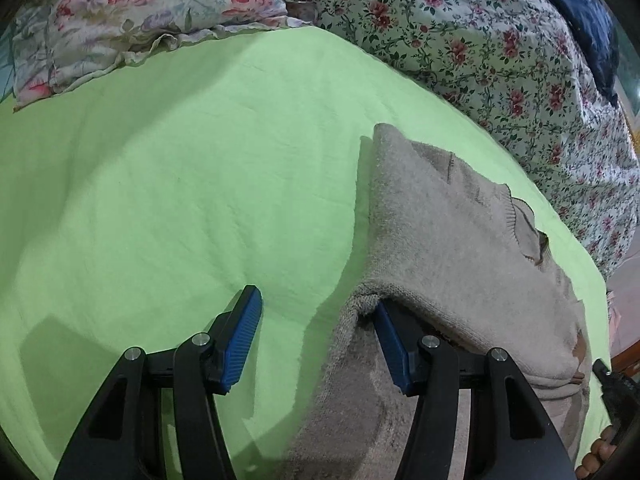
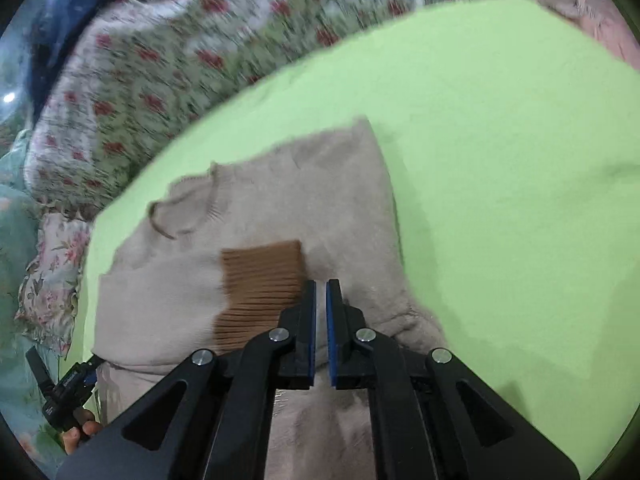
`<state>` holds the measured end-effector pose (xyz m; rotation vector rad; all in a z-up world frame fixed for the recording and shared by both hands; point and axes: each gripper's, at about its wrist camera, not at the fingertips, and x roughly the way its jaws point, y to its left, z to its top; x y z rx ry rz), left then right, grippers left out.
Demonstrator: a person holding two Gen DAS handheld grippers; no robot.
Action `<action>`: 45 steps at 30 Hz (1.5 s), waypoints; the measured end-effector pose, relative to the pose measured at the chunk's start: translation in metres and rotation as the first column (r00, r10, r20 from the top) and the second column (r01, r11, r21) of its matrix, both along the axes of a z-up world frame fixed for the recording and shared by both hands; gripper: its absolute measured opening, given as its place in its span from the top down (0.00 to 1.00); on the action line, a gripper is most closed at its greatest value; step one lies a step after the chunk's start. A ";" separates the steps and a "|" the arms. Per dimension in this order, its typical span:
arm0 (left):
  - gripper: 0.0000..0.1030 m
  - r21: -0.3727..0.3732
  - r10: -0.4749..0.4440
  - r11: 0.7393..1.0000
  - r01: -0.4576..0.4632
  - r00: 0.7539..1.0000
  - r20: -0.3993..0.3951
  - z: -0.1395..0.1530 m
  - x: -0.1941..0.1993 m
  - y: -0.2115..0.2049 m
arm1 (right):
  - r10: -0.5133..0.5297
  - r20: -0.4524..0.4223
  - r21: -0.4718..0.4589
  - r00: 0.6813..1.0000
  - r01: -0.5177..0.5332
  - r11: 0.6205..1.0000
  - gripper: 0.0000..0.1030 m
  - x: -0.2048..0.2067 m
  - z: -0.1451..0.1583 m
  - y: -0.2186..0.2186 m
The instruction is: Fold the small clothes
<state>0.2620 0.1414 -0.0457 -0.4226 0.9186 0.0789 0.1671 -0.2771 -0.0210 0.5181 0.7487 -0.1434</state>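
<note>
A beige knitted sweater [image 1: 460, 232] lies on the green sheet [image 1: 180, 180], folded over on itself, neck opening to the right. My left gripper [image 1: 316, 304] is open; its right finger reaches under a folded edge of the sweater, its left finger is over bare sheet. In the right wrist view the sweater [image 2: 312, 200] shows a brown ribbed cuff [image 2: 264, 284] lying on top. My right gripper [image 2: 321, 292] is almost closed with a thin gap, just above the sweater beside the cuff; nothing shows between its pads.
A floral pillow [image 1: 132, 16] and a floral quilt [image 1: 500, 48] border the far side of the sheet. A dark blue cloth [image 1: 592, 20] lies at the far right. The other gripper shows at each view's edge [image 2: 64, 388].
</note>
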 end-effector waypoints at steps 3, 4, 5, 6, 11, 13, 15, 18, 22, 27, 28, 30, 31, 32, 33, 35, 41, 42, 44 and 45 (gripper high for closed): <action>0.43 0.009 -0.003 1.000 0.003 1.000 -0.001 0.000 -0.001 -0.001 | 0.151 0.013 -0.005 0.988 -0.151 0.988 0.92 0.014 0.002 0.026; 0.43 0.006 -0.004 1.000 0.004 1.000 0.000 0.000 -0.001 0.000 | 0.200 0.013 0.050 0.980 -0.201 0.978 0.92 0.023 -0.005 0.031; 0.43 0.000 -0.006 1.000 0.006 1.000 0.003 -0.001 -0.001 0.000 | 0.214 -0.006 0.064 0.977 -0.213 0.975 0.92 0.029 -0.011 0.033; 0.43 -0.005 -0.008 1.000 0.008 1.000 0.007 -0.001 -0.002 0.001 | 0.201 -0.065 0.048 0.977 -0.198 0.979 0.92 0.037 -0.022 0.033; 0.41 -0.020 -0.022 1.000 0.022 0.999 0.023 -0.002 -0.003 0.003 | 0.073 -0.140 0.064 0.987 -0.064 0.996 1.00 0.029 -0.036 0.002; 0.41 -0.025 -0.029 0.999 0.029 0.999 0.023 -0.001 -0.004 0.003 | 0.056 -0.119 0.036 0.991 -0.052 0.998 0.94 0.014 -0.022 0.001; 0.40 -0.022 -0.040 0.999 0.041 0.999 0.014 0.004 -0.009 0.002 | 0.071 -0.081 0.051 0.994 -0.067 0.996 0.93 -0.004 -0.010 -0.001; 0.38 -0.029 -0.083 0.996 0.083 0.996 0.015 0.011 -0.032 -0.003 | 0.087 -0.045 0.071 0.995 -0.084 0.994 0.85 -0.037 0.001 0.000; 0.36 -0.036 -0.147 0.988 0.148 0.989 0.022 0.021 -0.079 -0.013 | 0.101 -0.030 0.079 0.994 -0.098 0.992 0.60 -0.078 0.001 0.004; 0.29 0.029 -0.193 0.981 0.192 0.981 0.024 0.029 -0.139 -0.021 | 0.111 -0.025 0.089 0.994 -0.108 0.990 0.56 -0.119 -0.007 0.012; 0.27 0.042 -0.203 0.979 0.202 0.979 0.015 0.029 -0.148 -0.022 | 0.111 -0.022 0.098 0.994 -0.109 0.989 0.51 -0.127 -0.008 0.014; 0.26 0.059 -0.227 0.972 0.226 0.974 -0.005 0.026 -0.166 -0.023 | 0.117 -0.008 0.125 0.993 -0.115 0.986 0.45 -0.142 -0.012 0.016; 0.24 0.058 -0.236 0.970 0.236 0.972 -0.015 0.024 -0.174 -0.022 | 0.121 -0.005 0.132 0.993 -0.119 0.984 0.43 -0.148 -0.013 0.017; 0.24 0.054 -0.242 0.968 0.243 0.970 -0.026 0.021 -0.182 -0.022 | 0.129 -0.003 0.133 0.992 -0.127 0.983 0.43 -0.154 -0.015 0.019; 0.24 0.048 -0.248 0.967 0.250 0.968 -0.036 0.018 -0.189 -0.021 | 0.135 -0.002 0.134 0.991 -0.134 0.982 0.42 -0.158 -0.016 0.021; 0.24 0.046 -0.263 0.963 0.265 0.964 -0.044 0.014 -0.204 -0.020 | 0.160 0.003 0.144 0.987 -0.159 0.977 0.41 -0.168 -0.018 0.023; 0.22 0.023 -0.358 0.933 0.359 0.933 -0.034 0.012 -0.248 -0.022 | 0.264 0.035 0.212 0.964 -0.265 0.941 0.36 -0.207 -0.027 0.016; 0.22 0.014 -0.372 0.928 0.373 0.928 -0.030 0.011 -0.254 -0.022 | 0.284 0.028 0.204 0.958 -0.283 0.937 0.36 -0.216 -0.029 0.013; 0.21 -0.016 -0.418 0.909 0.417 0.908 -0.023 0.009 -0.269 -0.023 | 0.313 0.019 0.190 0.949 -0.311 0.931 0.36 -0.231 -0.031 0.010; 0.21 -0.024 -0.432 0.902 0.432 0.902 -0.021 0.008 -0.273 -0.023 | 0.339 0.020 0.193 0.941 -0.336 0.922 0.36 -0.240 -0.032 0.007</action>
